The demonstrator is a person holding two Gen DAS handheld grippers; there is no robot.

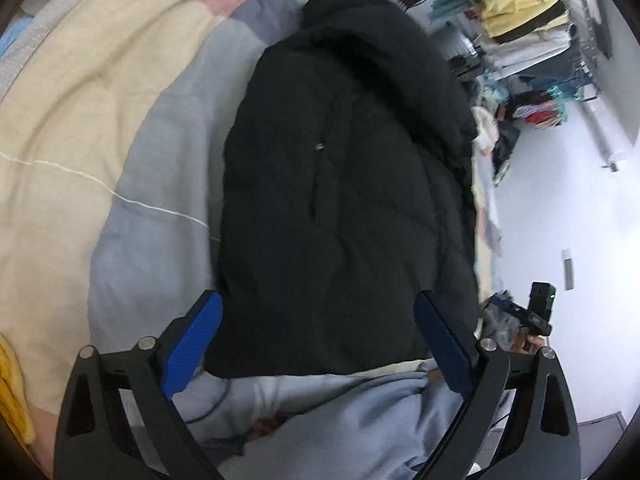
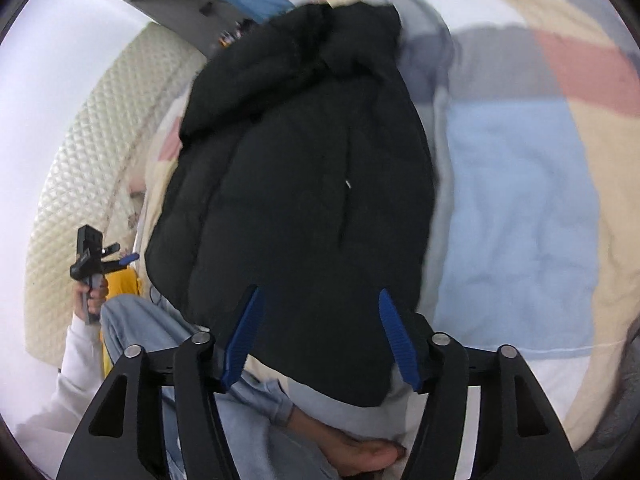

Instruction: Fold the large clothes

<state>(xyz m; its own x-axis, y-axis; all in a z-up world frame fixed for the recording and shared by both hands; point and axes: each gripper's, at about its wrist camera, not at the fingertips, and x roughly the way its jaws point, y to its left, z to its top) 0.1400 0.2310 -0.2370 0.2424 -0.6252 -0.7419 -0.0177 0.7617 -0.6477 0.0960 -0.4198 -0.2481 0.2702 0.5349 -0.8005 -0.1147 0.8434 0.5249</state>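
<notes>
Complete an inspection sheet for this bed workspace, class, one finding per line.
Surface: bed with pastel patchwork quilt, rumpled.
Job's things: black padded jacket lying along the quilt, hood at far end.
Clutter: yellow cloth at the bed's edge.
Grippers: left gripper and right gripper both open, blue pads above the jacket's near hem.
Cables: thin white cord across the quilt.
Surroundings: rack of hanging clothes, white floor.

Left tool [image 1: 318, 342]: black frame arms, silver round screws, ribbed blue pads [image 1: 192, 344]; right tool [image 2: 320, 336] built alike; behind them, light-blue jeans [image 2: 132, 332], a white sleeve [image 2: 78, 364], a bare foot [image 2: 360, 456].
</notes>
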